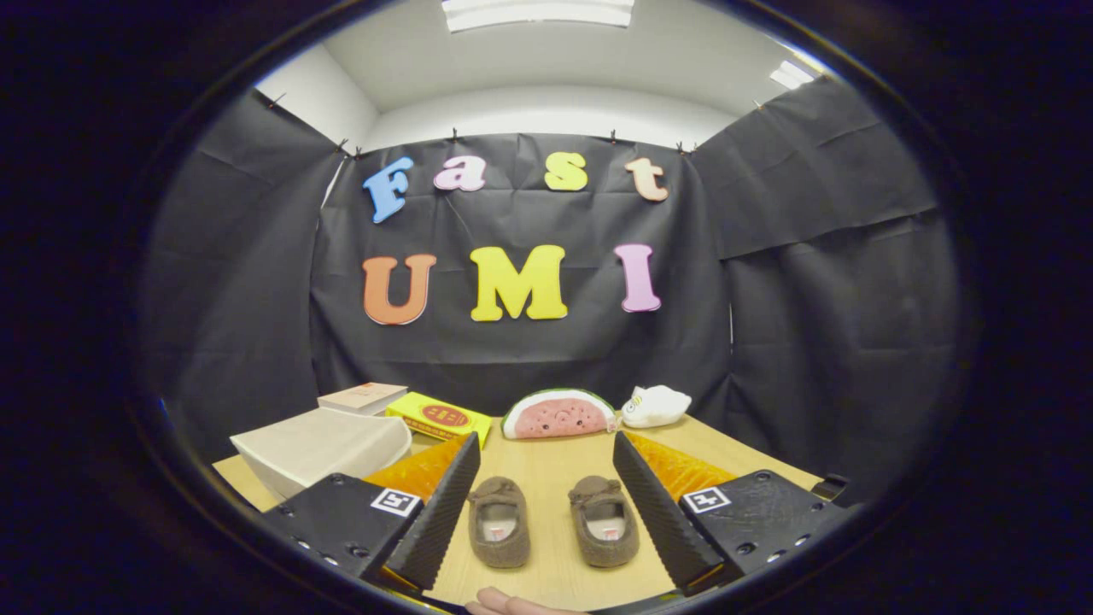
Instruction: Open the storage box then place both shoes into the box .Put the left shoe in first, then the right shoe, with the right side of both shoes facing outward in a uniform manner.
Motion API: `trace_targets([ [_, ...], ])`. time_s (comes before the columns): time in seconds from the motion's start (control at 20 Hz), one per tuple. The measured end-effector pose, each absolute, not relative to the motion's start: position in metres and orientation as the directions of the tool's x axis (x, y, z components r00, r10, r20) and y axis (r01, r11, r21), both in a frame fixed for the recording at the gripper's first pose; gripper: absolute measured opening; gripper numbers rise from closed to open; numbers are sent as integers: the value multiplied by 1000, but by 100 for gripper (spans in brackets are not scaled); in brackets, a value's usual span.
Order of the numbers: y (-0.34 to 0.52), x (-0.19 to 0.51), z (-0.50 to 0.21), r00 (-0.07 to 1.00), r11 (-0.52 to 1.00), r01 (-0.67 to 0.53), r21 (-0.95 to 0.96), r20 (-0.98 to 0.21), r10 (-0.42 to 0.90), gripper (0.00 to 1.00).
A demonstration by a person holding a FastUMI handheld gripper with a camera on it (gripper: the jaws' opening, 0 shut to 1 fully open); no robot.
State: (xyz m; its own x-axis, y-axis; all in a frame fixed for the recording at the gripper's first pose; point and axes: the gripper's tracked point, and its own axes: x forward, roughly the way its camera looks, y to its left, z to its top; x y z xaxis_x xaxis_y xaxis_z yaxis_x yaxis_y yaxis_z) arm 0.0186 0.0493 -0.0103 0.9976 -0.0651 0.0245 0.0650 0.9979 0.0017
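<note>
The gripper (542,495) hangs above the table with its two ribbed, wedge-shaped fingers (440,512) spread wide apart, holding nothing; each finger rises from a blocky mount carrying a small square marker. At the near edge, just below the fingers, the tips of a person's hand (512,605) show against the table (546,572), a smooth, pale wood-grain surface. Between the fingers lie the two shoes, side by side and apart: the left shoe (498,521) and the right shoe (604,519), both small, soft, fuzzy brown slippers with rounded toes pointing away, a little bow on each upper and a pale lining inside. Beyond the left finger stands the storage box (320,448), pale and matte, with a broad slanted lid face and rounded corners. Farther back, near the wall, a cream flat box (363,397) rests beside a glossy yellow carton (440,418), then a plush half-round watermelon slice (558,416), and a small white stuffed toy (656,406) next to it.
</note>
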Motion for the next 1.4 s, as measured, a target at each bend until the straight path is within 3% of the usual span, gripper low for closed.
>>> trace_targets([
  [0.6,74,59,-36,999,1000,27,-10,-19,-27,95],
  [0.85,108,100,-43,997,998,-50,-27,-56,48,95],
  [1.4,220,167,-85,877,912,-375,166,-254,407,95],
])
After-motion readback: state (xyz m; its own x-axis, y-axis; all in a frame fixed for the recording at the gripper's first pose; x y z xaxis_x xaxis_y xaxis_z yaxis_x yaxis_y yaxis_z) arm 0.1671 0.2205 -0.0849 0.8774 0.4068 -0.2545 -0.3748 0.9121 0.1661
